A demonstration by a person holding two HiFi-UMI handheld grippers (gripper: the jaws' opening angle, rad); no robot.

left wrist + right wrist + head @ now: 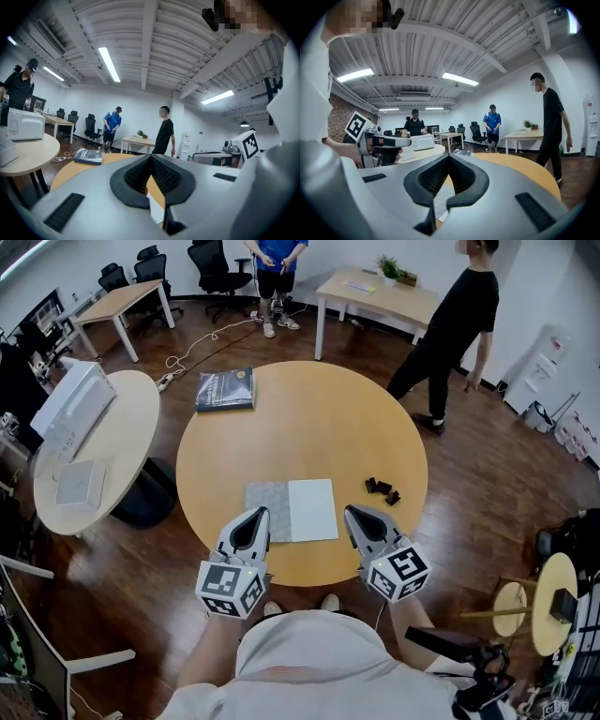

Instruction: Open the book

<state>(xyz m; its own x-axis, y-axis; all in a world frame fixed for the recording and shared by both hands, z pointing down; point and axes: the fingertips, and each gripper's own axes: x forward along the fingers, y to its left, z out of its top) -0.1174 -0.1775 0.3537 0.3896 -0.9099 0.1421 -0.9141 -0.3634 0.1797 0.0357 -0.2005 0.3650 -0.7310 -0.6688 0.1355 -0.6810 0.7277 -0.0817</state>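
**Q:** Which floor and furniture are shown?
**A:** Dark wood-plank floor (487, 456). 1 round wooden table (309, 427) at centre. 1 paler round table (131, 427) just beside it, at left. 2 rectangular desks, (122, 301) and (417, 304), stand farther back. Black office chairs (216, 263) stand near the far wall.

**Q:** Which walls and lighting?
**A:** White walls (140, 103), with brick wall (337, 117) on 1 side. White beamed ceiling (150, 47) carries long strip lights (108, 63), lit.
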